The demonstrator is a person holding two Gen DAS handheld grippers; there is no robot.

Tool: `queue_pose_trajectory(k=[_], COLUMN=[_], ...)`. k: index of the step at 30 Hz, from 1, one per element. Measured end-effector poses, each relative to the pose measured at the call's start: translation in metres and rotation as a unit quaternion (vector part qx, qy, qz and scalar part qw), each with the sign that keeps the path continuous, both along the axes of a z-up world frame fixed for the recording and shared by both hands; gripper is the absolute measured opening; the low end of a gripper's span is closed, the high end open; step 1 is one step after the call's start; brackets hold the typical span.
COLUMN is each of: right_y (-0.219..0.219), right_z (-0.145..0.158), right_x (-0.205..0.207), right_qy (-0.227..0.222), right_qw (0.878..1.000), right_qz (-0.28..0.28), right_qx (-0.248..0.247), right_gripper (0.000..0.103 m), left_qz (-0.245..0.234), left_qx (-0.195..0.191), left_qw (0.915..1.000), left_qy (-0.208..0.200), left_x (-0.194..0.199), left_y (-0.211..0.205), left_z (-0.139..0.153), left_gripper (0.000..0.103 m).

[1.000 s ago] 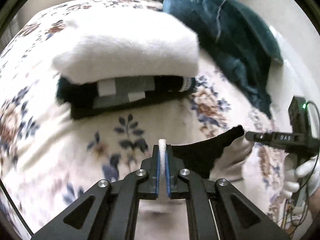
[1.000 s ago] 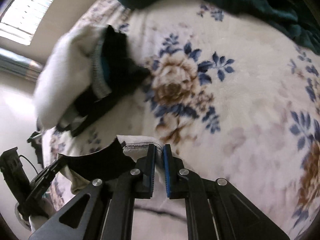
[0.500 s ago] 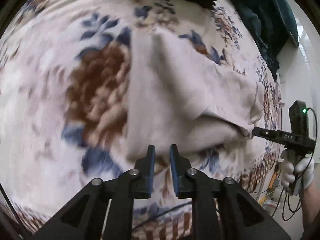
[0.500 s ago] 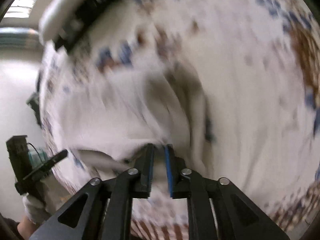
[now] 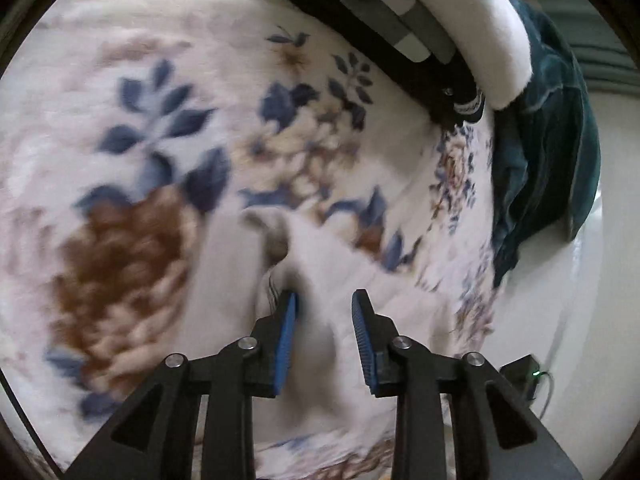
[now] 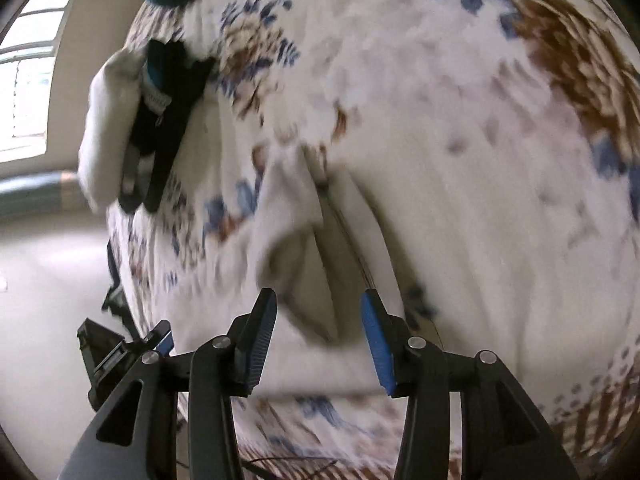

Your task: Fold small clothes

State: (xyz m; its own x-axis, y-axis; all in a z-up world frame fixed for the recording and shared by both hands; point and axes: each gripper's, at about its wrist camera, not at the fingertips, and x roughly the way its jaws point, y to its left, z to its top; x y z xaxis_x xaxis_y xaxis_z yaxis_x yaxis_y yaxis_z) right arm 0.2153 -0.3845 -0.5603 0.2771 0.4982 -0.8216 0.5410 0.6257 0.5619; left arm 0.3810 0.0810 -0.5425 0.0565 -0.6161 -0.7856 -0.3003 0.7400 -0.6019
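A small cream garment (image 5: 320,280) lies on the floral blanket (image 5: 160,140), rumpled, with a raised fold in the middle. It also shows in the right wrist view (image 6: 316,264). My left gripper (image 5: 325,300) is open, its blue pads on either side of a ridge of the cloth. My right gripper (image 6: 318,300) is open just above the garment's near edge, holding nothing. The left gripper's body (image 6: 120,352) shows at the lower left of the right wrist view.
A stack of folded clothes, white fleece (image 5: 472,24) over dark items (image 5: 380,20), sits at the far side of the blanket. A teal garment (image 5: 552,152) lies heaped at the right. The bed edge and pale floor (image 6: 48,280) are to the left.
Both grippers held the garment up a second ago, laid it down on the blanket, and have now opened and let it go.
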Motion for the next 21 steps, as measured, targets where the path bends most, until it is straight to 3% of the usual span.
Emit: queue_pose_trajectory(k=[3,4,5,6,7,10,14,18,21], right_y=[0.011,0.016,0.021,0.025,0.030,0.043,0.045,0.048,0.043], right_z=[-0.009,-0.015,-0.017,-0.016,-0.017,-0.007,0.009,0.019,0.009], right_x=[0.022,0.027,0.030,0.030,0.033,0.028,0.009,-0.016,-0.032], right_qy=[0.020,0.034,0.039,0.034,0.036,0.018,-0.002,0.004,0.030], right_qw=[1.000,0.999,0.999,0.999,0.999,0.999,0.999,0.999,0.998], right_qz=[-0.013,-0.014,-0.019,-0.026,-0.023,-0.016,-0.031,-0.037,-0.039], right_qx=[0.009,0.009,0.004,-0.011,-0.020,-0.031,0.011,0.031,0.025], right_gripper=[0.046,0.046,0.042,0.012,0.004,0.004,0.004,0.004,0.004], left_qz=[-0.056,-0.076,-0.083,-0.088,-0.087,-0.075,-0.054,-0.063,-0.096], left_qx=[0.061,0.100,0.112,0.111,0.106,0.091,0.075,0.083,0.130], left_qw=[0.9966,0.9920,0.9901,0.9896,0.9897,0.9901,0.9924,0.9926,0.9850], left_qy=[-0.002,-0.013,-0.019,-0.027,-0.042,-0.076,-0.080,-0.062,-0.061], left_x=[0.010,0.009,0.007,0.003,-0.001,-0.018,-0.041,-0.056,-0.060], left_y=[-0.024,-0.032,-0.034,-0.035,-0.034,-0.019,0.006,0.016,0.012], left_z=[-0.011,-0.013,-0.013,-0.011,-0.004,0.026,0.048,0.040,0.020], left_gripper=[0.022,0.013,0.004,0.004,0.004,0.004,0.004,0.004,0.004])
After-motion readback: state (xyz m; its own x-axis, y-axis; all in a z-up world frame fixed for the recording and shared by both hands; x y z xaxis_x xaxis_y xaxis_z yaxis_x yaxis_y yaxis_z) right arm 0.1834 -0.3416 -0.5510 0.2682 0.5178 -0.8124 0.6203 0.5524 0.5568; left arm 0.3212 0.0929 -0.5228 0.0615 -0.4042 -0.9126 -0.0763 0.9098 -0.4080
